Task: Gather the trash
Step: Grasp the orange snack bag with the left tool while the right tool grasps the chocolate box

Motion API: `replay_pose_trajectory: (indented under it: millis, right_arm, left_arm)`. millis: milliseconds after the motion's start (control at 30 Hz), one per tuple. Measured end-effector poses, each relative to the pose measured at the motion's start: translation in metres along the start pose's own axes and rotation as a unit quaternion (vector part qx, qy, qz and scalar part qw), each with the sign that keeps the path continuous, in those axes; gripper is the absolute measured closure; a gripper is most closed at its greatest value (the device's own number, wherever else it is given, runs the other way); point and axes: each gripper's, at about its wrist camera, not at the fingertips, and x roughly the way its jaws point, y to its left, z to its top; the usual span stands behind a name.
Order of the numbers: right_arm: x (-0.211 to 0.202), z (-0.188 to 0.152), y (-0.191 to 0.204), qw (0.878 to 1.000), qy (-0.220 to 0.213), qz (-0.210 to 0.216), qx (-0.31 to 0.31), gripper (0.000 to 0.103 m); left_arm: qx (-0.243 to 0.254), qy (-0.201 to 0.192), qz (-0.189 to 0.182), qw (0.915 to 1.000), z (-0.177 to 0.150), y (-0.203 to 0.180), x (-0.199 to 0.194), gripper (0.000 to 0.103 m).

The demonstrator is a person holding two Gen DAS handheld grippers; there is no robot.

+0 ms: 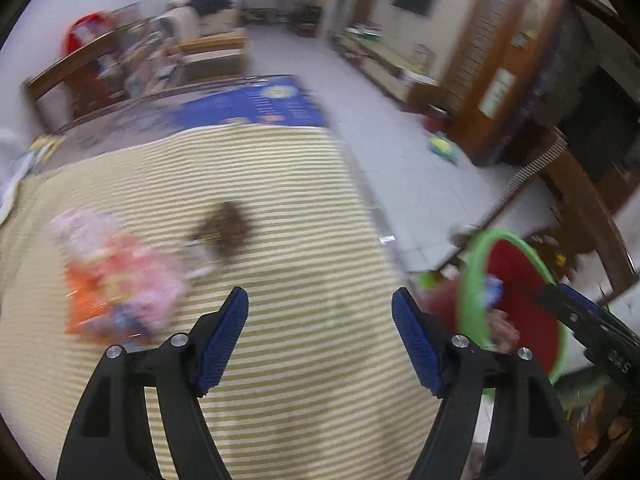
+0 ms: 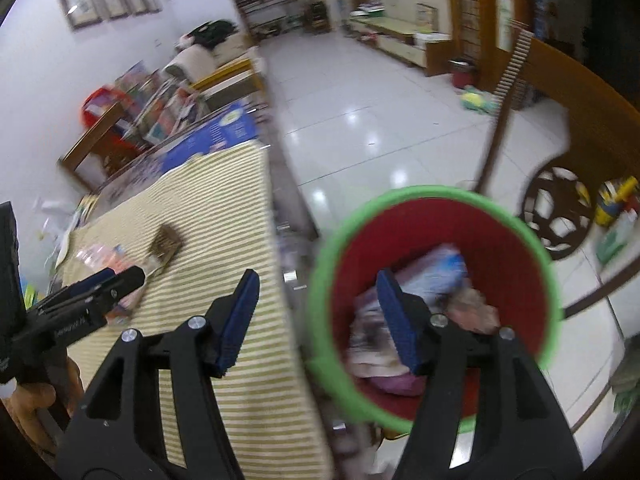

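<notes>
A red bin with a green rim (image 2: 434, 196) stands on the floor beside the table, holding several wrappers (image 2: 436, 272); it also shows in the left wrist view (image 1: 516, 280). My right gripper (image 2: 316, 296) is open and empty, above the gap between table edge and bin. My left gripper (image 1: 320, 304) is open and empty over the striped cloth (image 1: 280, 184). On the cloth lie a blurred pink and orange wrapper pile (image 1: 116, 284) to the left and a brown scrap (image 1: 228, 228) ahead. The left gripper also shows in the right wrist view (image 2: 104, 284).
A blue box (image 1: 256, 104) lies at the table's far end. Wooden chairs (image 1: 580, 184) stand right of the bin. Toys (image 2: 474, 100) lie on the white tiled floor. Shelves and clutter line the far wall.
</notes>
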Motion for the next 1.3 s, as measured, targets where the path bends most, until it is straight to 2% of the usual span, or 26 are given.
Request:
replay_pose_trajectory:
  millis: [100,267,400,533,700,933,1033,1100,1300]
  right_arm:
    - [0.011,-0.005,0.045,1.0,0.01,0.013,-0.023,0.04]
    - [0.032,-0.015,0.109,0.998,0.035,0.023,-0.047,0.037]
    - [0.049,-0.023,0.148,0.997,0.052,0.026,-0.056,0.036]
    - [0.064,-0.031,0.179,0.996,0.063,0.025,-0.056,0.035]
    - [0.079,-0.034,0.195,0.997,0.071,0.016,-0.04,0.035]
    - [0.112,-0.011,0.191,0.997,0.07,-0.006,0.009,0.034]
    - [0.132,0.0,0.189,0.997,0.076,-0.018,0.026,0.034]
    - [0.147,0.006,0.187,0.996,0.079,-0.024,0.035,0.034]
    - [0.185,0.022,0.187,0.994,0.086,-0.031,0.06,0.034]
  left_arm:
    - [-0.045,0.002,0.027,0.9986,-0.003,0.062,-0.006,0.032]
    - [-0.081,0.019,0.057,0.9949,-0.013,0.142,-0.007,0.032]
    - [-0.101,0.03,0.051,0.9931,-0.016,0.182,-0.003,0.032]
    - [-0.109,0.029,0.029,0.9932,0.001,0.212,0.011,0.032]
    - [-0.102,0.039,-0.003,0.994,0.026,0.224,0.035,0.032]
    - [-0.13,0.075,-0.056,0.9872,0.037,0.232,0.071,0.033]
    - [-0.136,0.083,-0.066,0.985,0.036,0.233,0.079,0.034]
    - [-0.137,0.084,-0.072,0.9844,0.036,0.234,0.082,0.04]
    - [-0.133,0.076,-0.082,0.9848,0.035,0.232,0.081,0.043]
